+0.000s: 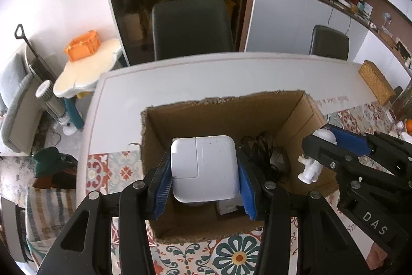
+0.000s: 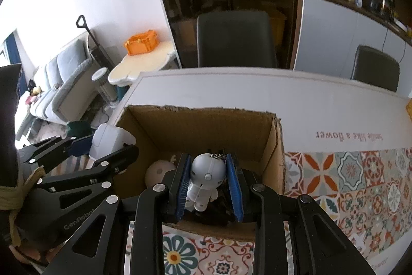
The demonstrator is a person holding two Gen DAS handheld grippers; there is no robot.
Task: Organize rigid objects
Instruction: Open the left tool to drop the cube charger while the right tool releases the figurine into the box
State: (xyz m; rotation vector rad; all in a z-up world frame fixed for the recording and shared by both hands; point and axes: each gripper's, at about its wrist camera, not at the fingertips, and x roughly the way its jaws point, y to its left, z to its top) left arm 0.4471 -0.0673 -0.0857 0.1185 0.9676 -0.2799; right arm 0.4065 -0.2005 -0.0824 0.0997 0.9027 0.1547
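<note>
I take the open cardboard box (image 1: 221, 115) on the desk (image 1: 206, 79) as my landmark. My left gripper (image 1: 204, 178) is clamped on a white square power adapter (image 1: 204, 168), its blue pads (image 1: 244, 187) pressing on the adapter's two sides; I hold it above the box's left half, inside the outline of the rim as the left wrist camera sees it. Below it, on the box floor, I see a tangle of black cable (image 1: 260, 153) and part of some flat white item I cannot identify.

My right gripper (image 2: 209, 181) is clamped on a small white astronaut figure (image 2: 206, 178), squeezing its head and body between the blue pads (image 2: 234, 184). A little metal chain sits at the top of its head. The figure hangs over the box's right half, near the right wall. In the right wrist view a pale round ball (image 2: 159, 173) lies on the box floor, left of the figure.

The two grippers sit side by side over the box, apart from each other. A patterned tile mat (image 2: 347, 184) covers the desk under and to the right of the box. Beyond the box's far wall, a dark chair (image 2: 235, 39) stands at the far edge of the desk.
</note>
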